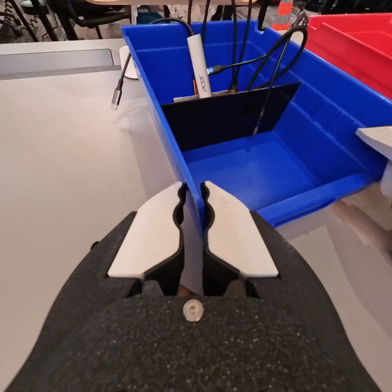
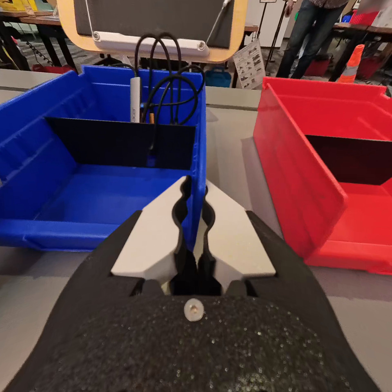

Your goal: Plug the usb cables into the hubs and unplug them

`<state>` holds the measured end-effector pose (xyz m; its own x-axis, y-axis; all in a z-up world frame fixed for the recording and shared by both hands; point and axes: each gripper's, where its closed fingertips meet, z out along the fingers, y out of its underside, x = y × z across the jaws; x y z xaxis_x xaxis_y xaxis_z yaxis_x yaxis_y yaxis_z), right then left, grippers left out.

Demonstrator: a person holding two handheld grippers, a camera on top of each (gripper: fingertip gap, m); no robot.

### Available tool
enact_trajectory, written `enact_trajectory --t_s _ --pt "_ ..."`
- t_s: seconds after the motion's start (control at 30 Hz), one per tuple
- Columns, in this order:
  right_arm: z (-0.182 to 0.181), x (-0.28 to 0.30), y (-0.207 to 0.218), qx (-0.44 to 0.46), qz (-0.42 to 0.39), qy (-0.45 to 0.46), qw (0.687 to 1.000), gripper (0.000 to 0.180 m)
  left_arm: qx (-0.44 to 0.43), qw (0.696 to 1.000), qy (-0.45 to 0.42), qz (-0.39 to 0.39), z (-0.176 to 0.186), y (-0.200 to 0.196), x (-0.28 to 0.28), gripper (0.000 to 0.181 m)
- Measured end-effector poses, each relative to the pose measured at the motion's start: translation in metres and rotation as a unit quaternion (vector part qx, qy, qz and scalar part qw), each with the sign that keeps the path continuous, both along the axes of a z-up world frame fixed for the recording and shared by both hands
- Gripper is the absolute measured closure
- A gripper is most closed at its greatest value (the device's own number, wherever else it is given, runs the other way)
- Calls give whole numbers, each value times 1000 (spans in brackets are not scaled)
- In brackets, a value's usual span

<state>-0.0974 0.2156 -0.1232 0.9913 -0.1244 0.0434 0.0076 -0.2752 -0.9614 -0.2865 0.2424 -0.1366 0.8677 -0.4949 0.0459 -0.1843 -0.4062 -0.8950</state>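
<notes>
A blue bin (image 1: 161,101) stands on the table, split by a black divider (image 1: 222,118). Behind the divider a white hub (image 1: 199,67) leans upright among several black cables (image 1: 275,63). One cable's plug (image 1: 257,125) hangs over the divider into the bare front compartment. My left gripper (image 1: 192,186) is shut on the bin's left wall near the front corner. My right gripper (image 2: 197,184) is shut on the bin's right wall (image 2: 200,148). The hub (image 2: 135,99) and the hanging plug (image 2: 151,157) also show in the right wrist view. A white finger (image 1: 375,142) of the right gripper shows at the left wrist view's right edge.
A red bin (image 2: 307,169) with its own black divider stands right of the blue one, with a strip of table (image 2: 229,148) between them. A grey cable plug (image 1: 116,95) lies on the table left of the blue bin. An orange cone (image 2: 352,63) and a person stand far behind. The left gripper's tips are roughly 20 centimetres from the right gripper's. The white hub (image 1: 199,67) is about 20 centimetres from both grippers' fingertips.
</notes>
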Motion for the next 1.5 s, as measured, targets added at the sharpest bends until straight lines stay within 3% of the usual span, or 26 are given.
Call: enact_trajectory --t_s 0.23,0.57,0.8,0.9,1.03,1.13,1.3,1.5 --pt "12 -42 9 0 4 57 998 176 -16 998 20 52 3 13 -42 176" --pt "33 -194 60 10 94 61 994 175 21 990 26 134 29 40 -194 177" --pt "8 -273 89 -17 128 36 991 174 -14 988 10 155 5 60 -276 177" --pt "8 -284 87 26 165 20 986 173 -14 984 1 175 3 66 -289 177" --pt "54 -274 57 170 205 -68 961 166 -8 978 -60 199 12 67 -292 177" --pt "82 -248 29 234 194 -138 943 167 58 970 -84 220 42 65 -298 175" --pt "116 -173 -5 267 146 -177 936 177 167 949 -81 256 80 52 -302 175" --pt "130 -74 -43 260 95 -181 944 180 187 957 -69 209 88 43 -255 177"
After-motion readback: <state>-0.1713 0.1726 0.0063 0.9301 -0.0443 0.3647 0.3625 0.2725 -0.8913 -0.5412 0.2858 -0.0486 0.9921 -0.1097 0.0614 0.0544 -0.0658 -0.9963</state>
